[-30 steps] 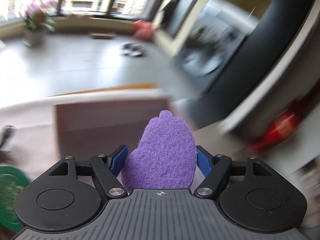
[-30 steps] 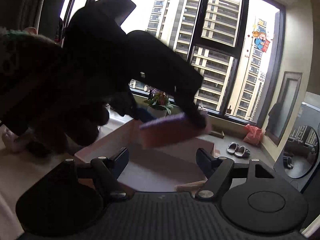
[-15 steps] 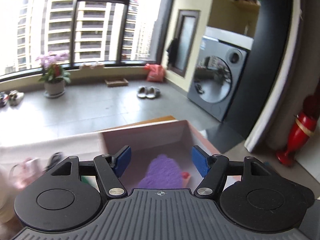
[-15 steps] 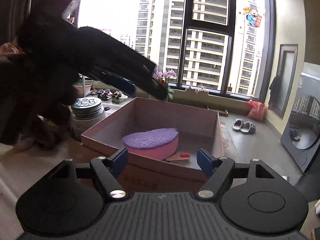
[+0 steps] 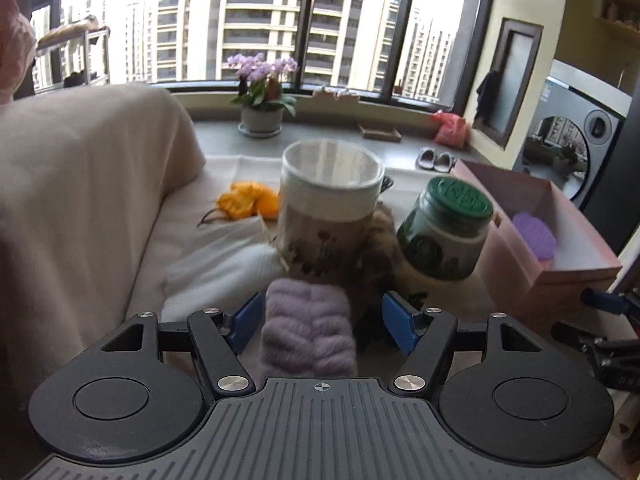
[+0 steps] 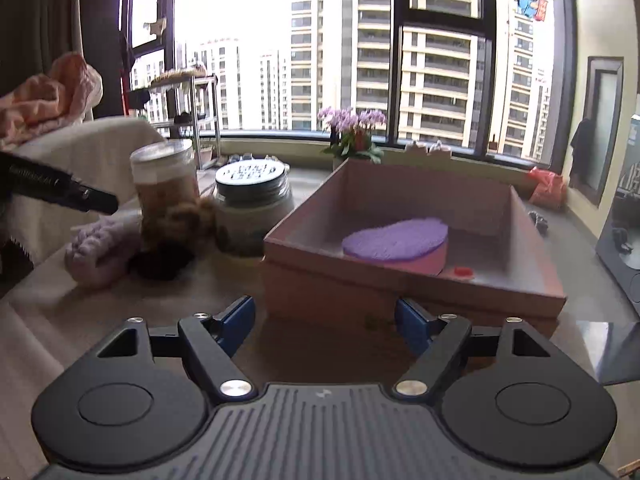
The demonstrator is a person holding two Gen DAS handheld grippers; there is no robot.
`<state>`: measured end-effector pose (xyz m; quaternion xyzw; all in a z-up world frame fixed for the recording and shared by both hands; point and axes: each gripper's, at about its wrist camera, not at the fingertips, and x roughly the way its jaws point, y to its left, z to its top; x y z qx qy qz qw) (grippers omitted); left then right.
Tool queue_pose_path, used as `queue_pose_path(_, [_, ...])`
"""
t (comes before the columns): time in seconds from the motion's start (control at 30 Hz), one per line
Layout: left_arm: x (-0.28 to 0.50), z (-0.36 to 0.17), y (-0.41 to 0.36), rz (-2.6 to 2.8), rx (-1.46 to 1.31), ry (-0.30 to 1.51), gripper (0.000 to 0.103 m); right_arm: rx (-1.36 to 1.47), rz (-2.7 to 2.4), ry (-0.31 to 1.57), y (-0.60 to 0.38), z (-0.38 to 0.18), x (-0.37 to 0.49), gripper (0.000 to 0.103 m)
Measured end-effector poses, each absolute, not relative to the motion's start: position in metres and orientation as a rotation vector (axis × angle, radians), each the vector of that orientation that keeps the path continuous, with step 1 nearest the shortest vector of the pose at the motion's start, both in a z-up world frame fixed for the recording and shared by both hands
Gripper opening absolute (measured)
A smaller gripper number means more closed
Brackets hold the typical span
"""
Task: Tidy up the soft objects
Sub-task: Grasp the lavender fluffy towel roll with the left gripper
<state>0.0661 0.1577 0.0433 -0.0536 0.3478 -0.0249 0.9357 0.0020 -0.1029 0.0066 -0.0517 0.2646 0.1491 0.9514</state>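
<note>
Lilac knitted roll (image 5: 308, 328) lies on the table between the left gripper (image 5: 320, 320)'s open, empty jaws – soft, light, likely best pinched mid-body – beside the pink box (image 6: 420, 280)

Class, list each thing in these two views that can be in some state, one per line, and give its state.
pink box: open, no lid
purple sponge: lying flat inside the box
green-lidded jar: upright, lid on
tall canister: upright, lid on
lilac knitted roll: lying between open jaws, ungripped
left gripper: open
right gripper: open, empty
</note>
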Motion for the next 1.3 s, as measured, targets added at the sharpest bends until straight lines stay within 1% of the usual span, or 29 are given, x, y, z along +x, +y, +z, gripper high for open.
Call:
queue_pose_path(0.13, [0.069,0.022,0.162,-0.054,-0.144,0.749,0.072,-0.124,0.289,0.58,-0.099,0.001,0.002,0.077])
queue_pose_path(0.27, [0.065,0.008,0.16,-0.076,-0.143,0.745,0.072,-0.149,0.283,0.611,-0.093,0.003,0.002,0.077])
queue_pose_path(0.33, [0.054,0.005,0.165,-0.073,-0.114,0.731,0.065,-0.173,0.295,0.609,-0.086,0.004,0.0,0.077])
queue_pose_path(0.37, [0.05,0.005,0.166,-0.066,-0.109,0.723,0.056,-0.185,0.305,0.604,-0.082,0.006,-0.001,0.077])
queue_pose_path(0.4, [0.046,0.005,0.17,-0.059,-0.115,0.714,0.055,-0.198,0.319,0.595,-0.078,0.011,-0.004,0.077])
queue_pose_path(0.57, [0.02,0.01,0.197,-0.078,-0.26,0.676,0.055,-0.283,0.429,0.568,-0.039,0.02,-0.005,0.077])
queue_pose_path(0.73, [-0.004,0.013,0.208,-0.04,-0.275,0.616,0.055,-0.336,0.56,0.574,0.011,0.021,0.01,0.078])
queue_pose_path(0.83, [-0.006,0.003,0.212,-0.03,-0.295,0.632,0.055,-0.358,0.595,0.59,0.035,0.014,0.026,0.078])
queue_pose_path(1.0, [-0.012,0.0,0.212,-0.038,-0.288,0.604,0.054,-0.319,0.587,0.655,0.05,0.003,0.061,0.077])
queue_pose_path(1.03, [-0.012,0.0,0.213,-0.039,-0.292,0.602,0.054,-0.303,0.588,0.678,0.051,0.001,0.068,0.076])
queue_pose_path(1.07, [-0.013,0.0,0.213,-0.039,-0.294,0.6,0.054,-0.291,0.586,0.704,0.053,-0.001,0.074,0.064])
queue_pose_path(1.1, [-0.013,0.0,0.213,-0.04,-0.296,0.599,0.055,-0.28,0.583,0.726,0.053,-0.003,0.077,0.054])
queue_pose_path(1.13, [-0.014,0.0,0.213,-0.04,-0.297,0.597,0.055,-0.266,0.593,0.74,0.051,-0.002,0.079,0.049])
queue_pose_path(1.3, [-0.013,0.001,0.21,-0.029,-0.275,0.604,0.055,-0.272,0.575,0.722,0.04,0.011,0.061,0.047])
